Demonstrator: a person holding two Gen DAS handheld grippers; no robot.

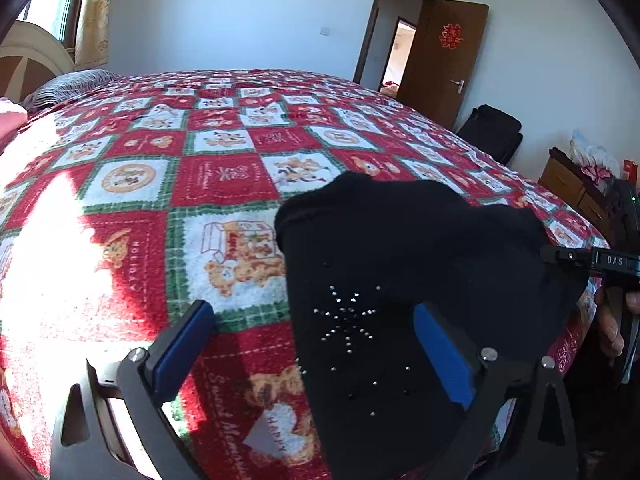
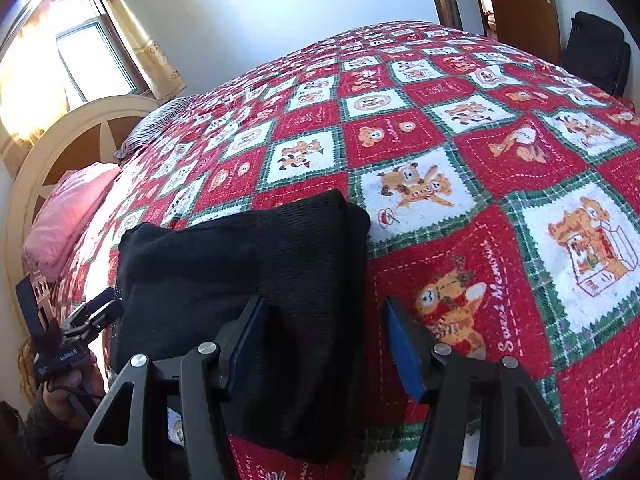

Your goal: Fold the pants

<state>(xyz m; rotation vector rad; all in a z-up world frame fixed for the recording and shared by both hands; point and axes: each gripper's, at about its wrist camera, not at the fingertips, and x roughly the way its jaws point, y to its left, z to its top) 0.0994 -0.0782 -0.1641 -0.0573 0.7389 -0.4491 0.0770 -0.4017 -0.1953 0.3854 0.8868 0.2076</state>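
Right wrist view, right claw (image 2: 324, 344) spread, black pants (image 2: 248, 280) between pads unpinched, left claw (image 1: 316, 344) spread

One pair of black pants (image 2: 248, 280), folded into one bundle near the bed's front edge, with one rhinestone starburst (image 1: 346, 320) on it. One patchwork blanket (image 1: 224, 176) covering the bed. Two grippers: left gripper (image 1: 316, 344), right gripper (image 2: 324, 344), each with two blue-padded fingers. One pink pillow (image 2: 68, 216) and one striped pillow (image 2: 156, 124) at the head end. One headboard (image 2: 76, 128). One window (image 2: 92, 60). One open door (image 1: 444, 60).
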